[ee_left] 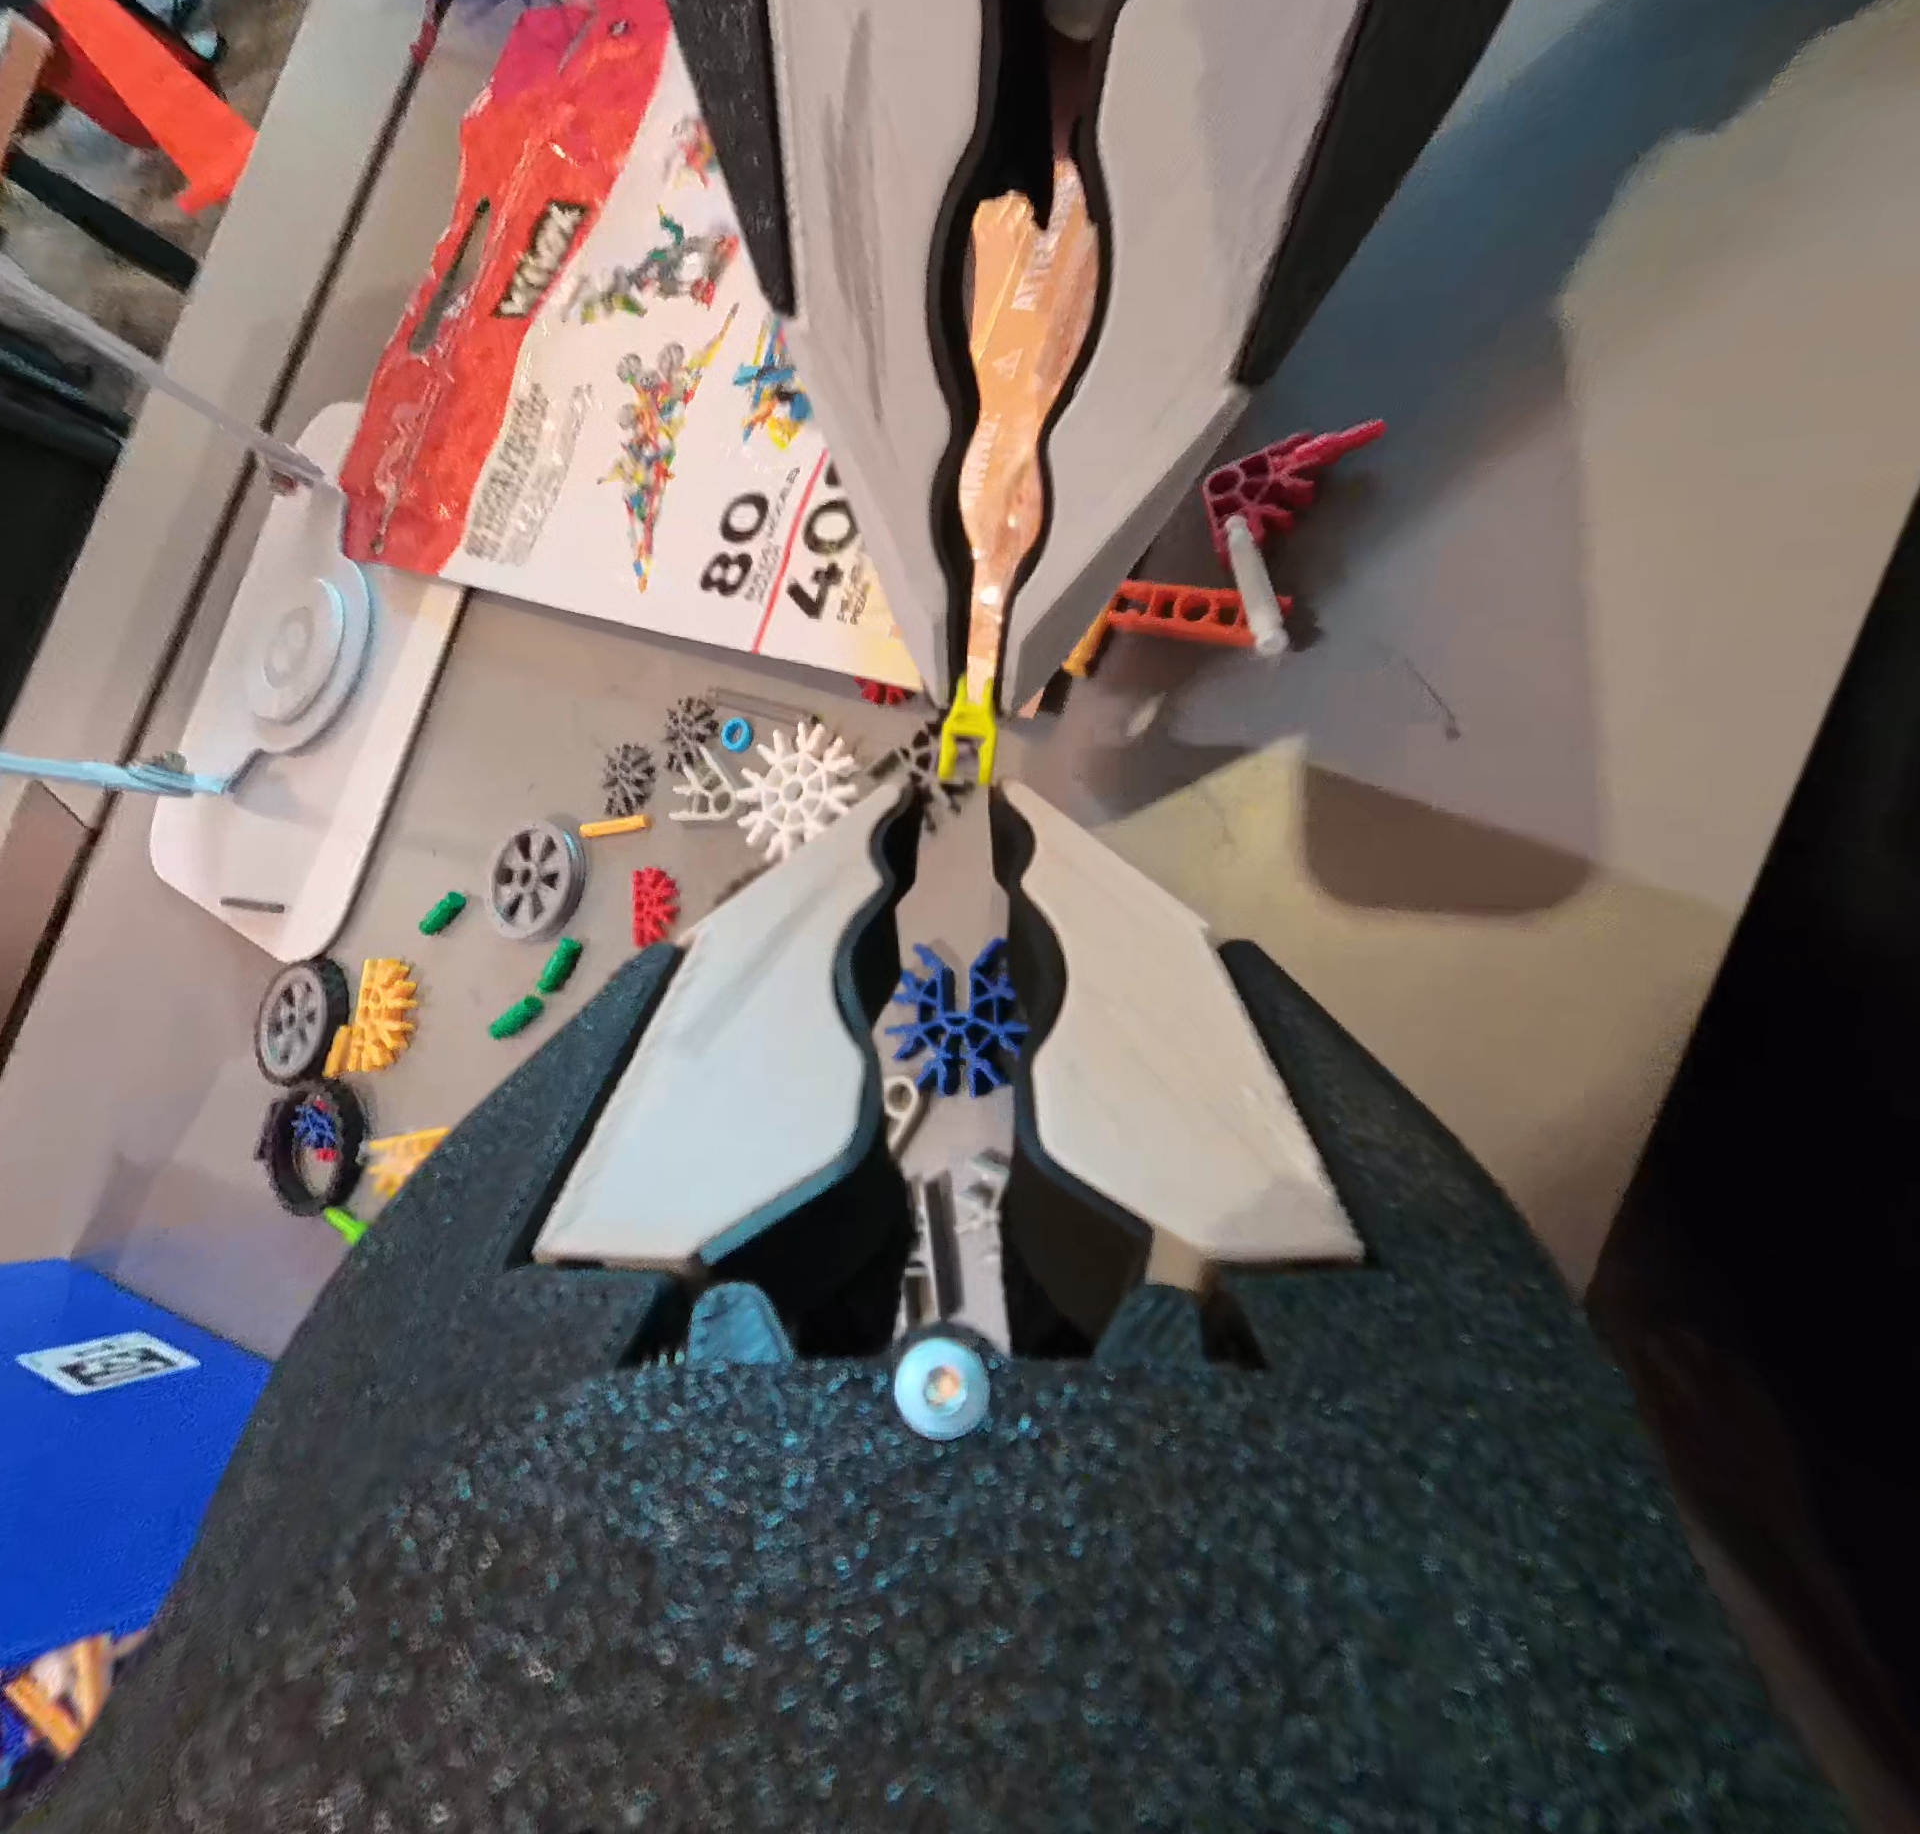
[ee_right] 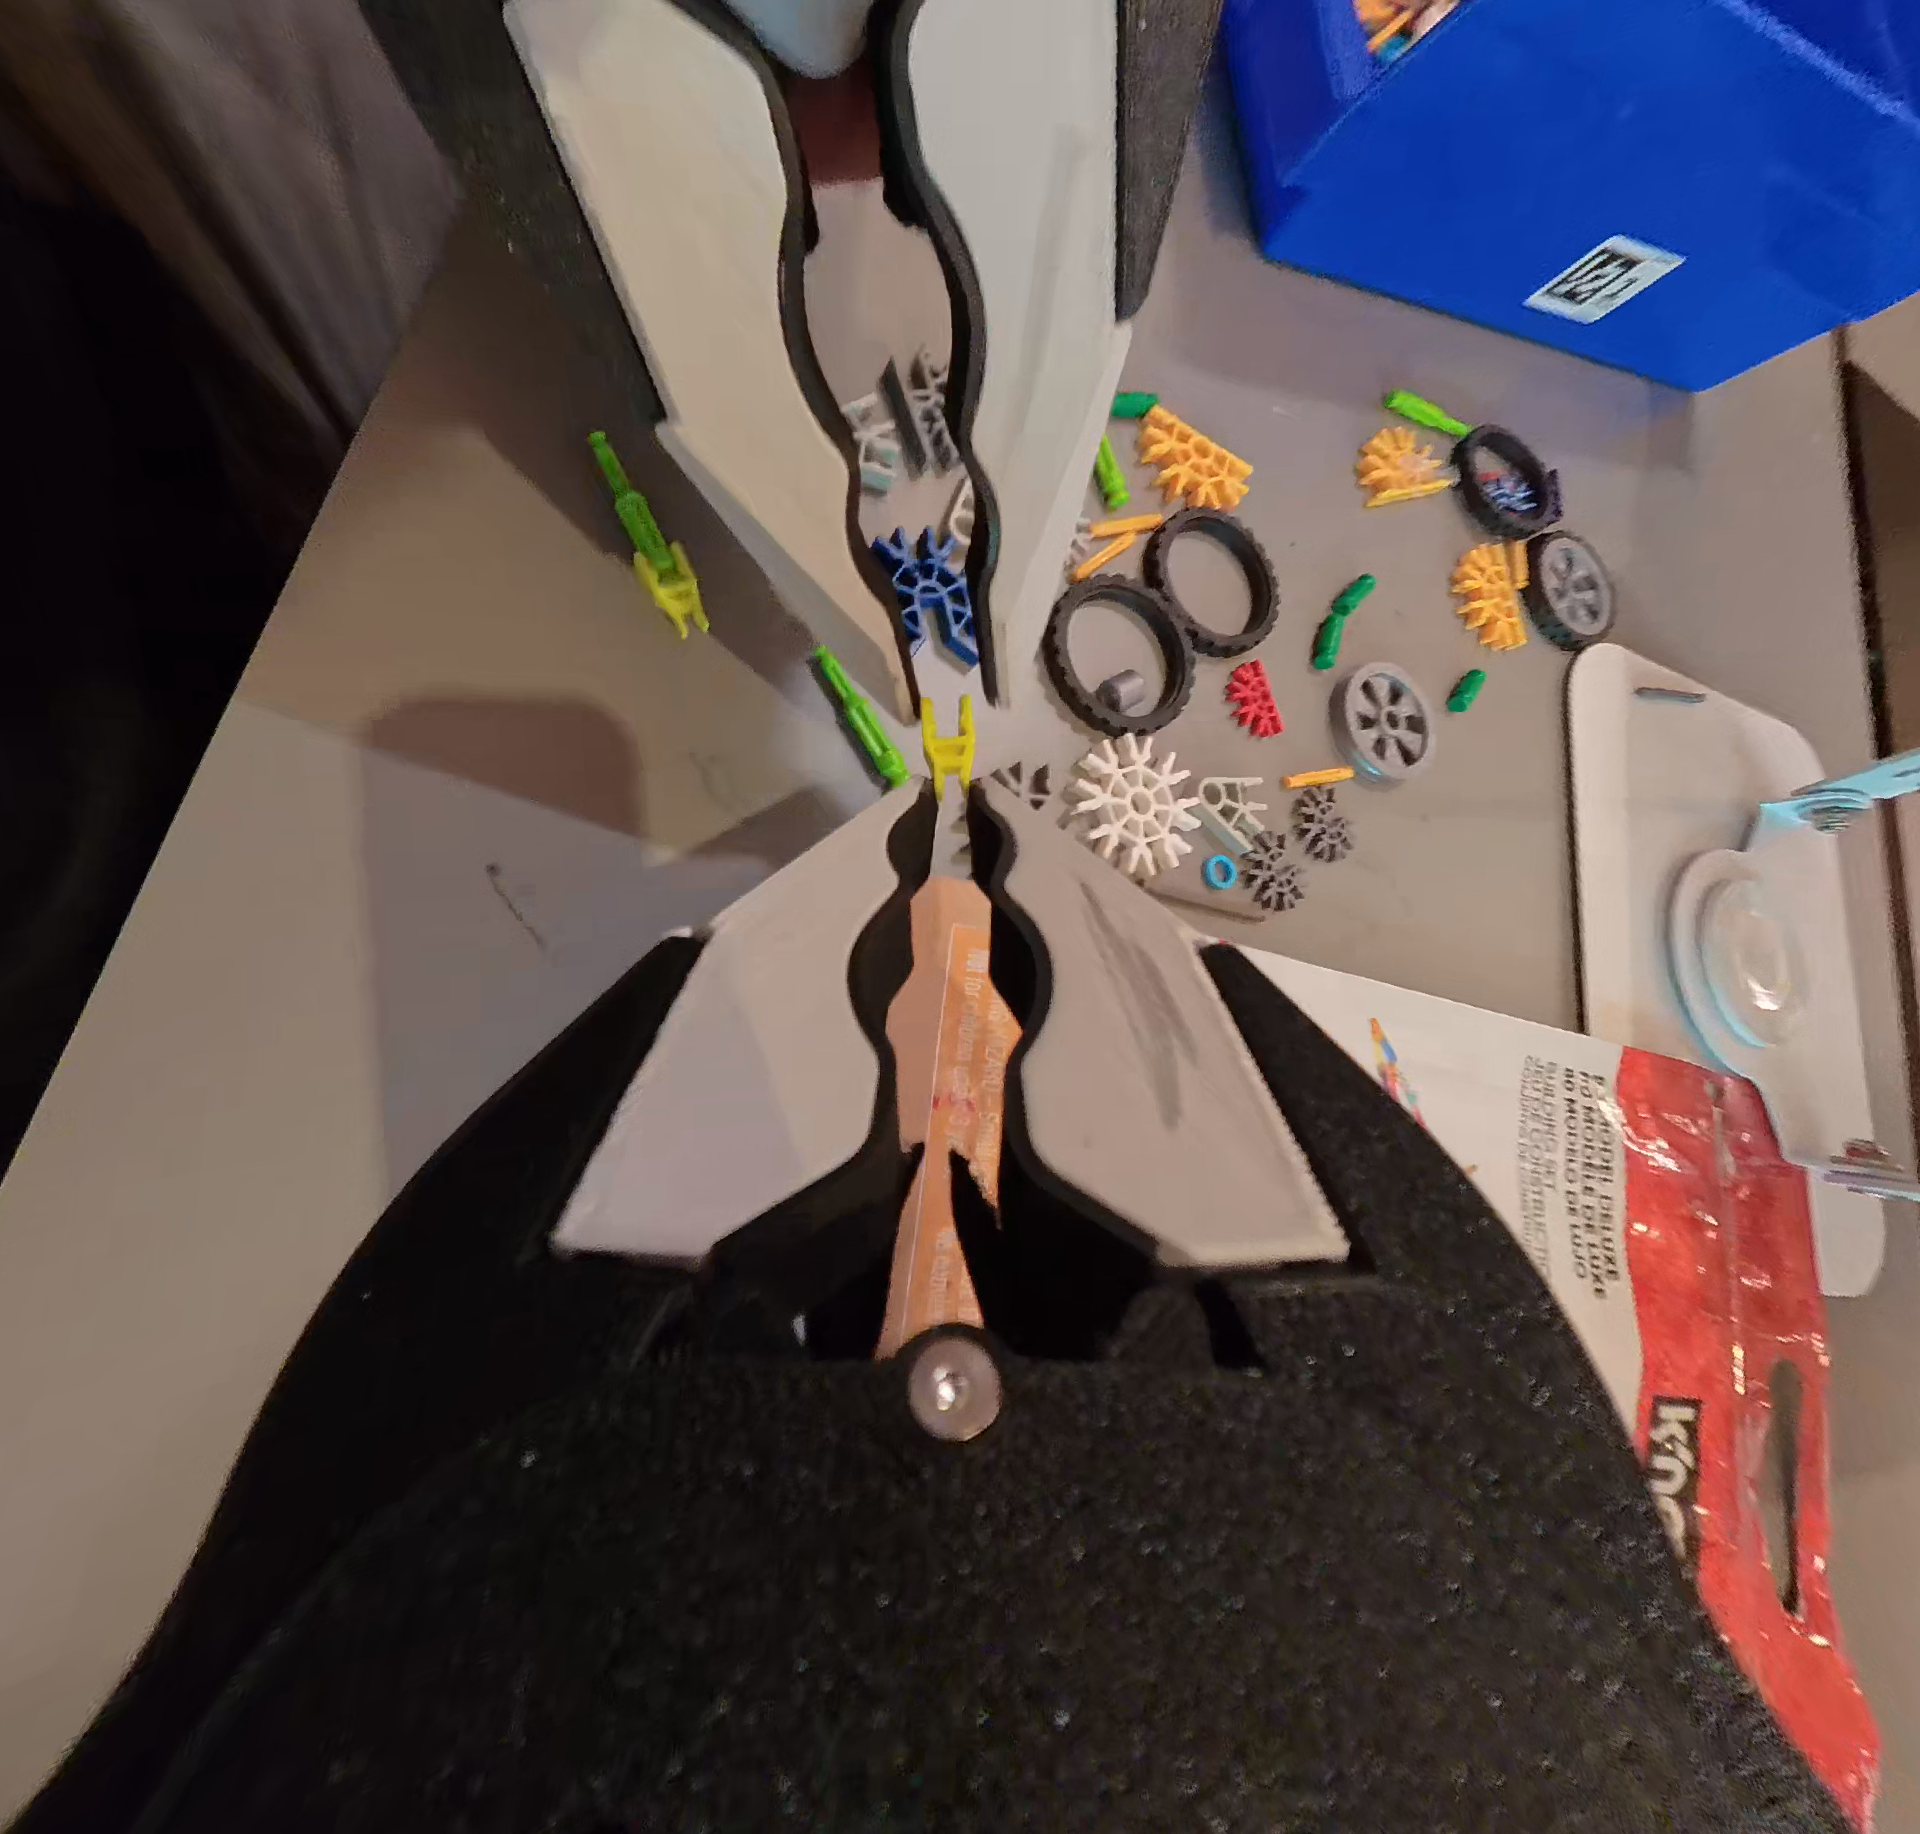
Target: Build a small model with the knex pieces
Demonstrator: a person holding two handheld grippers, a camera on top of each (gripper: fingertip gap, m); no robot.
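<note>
My right gripper [ee_right: 948, 795] is shut on the base of a small yellow clip connector [ee_right: 948, 745], whose two prongs point away from it. My left gripper [ee_left: 951, 795] faces it tip to tip, a little open and empty, its fingertips [ee_left: 896, 797] just short of the connector's prongs [ee_left: 964, 740]. Both hang over a grey table [ee_right: 1403, 496]. An orange torn cardboard strip [ee_right: 940, 1046] shows in the gap between the right gripper's fingers. A blue snowflake connector [ee_left: 961, 1015] lies on the table under the left gripper's gap.
Loose pieces lie scattered: a white snowflake connector [ee_right: 1132, 802], grey wheels [ee_right: 1382, 719], black tyres [ee_right: 1117, 662], yellow fans [ee_right: 1190, 454], green rods [ee_right: 852, 714]. A blue bin [ee_right: 1621, 143], a red and white toy box [ee_left: 582, 330] and a white board [ee_right: 1683, 849] stand around. A maroon and orange assembly [ee_left: 1247, 537] lies nearby. Less than 4 cm separates the two grippers' tips.
</note>
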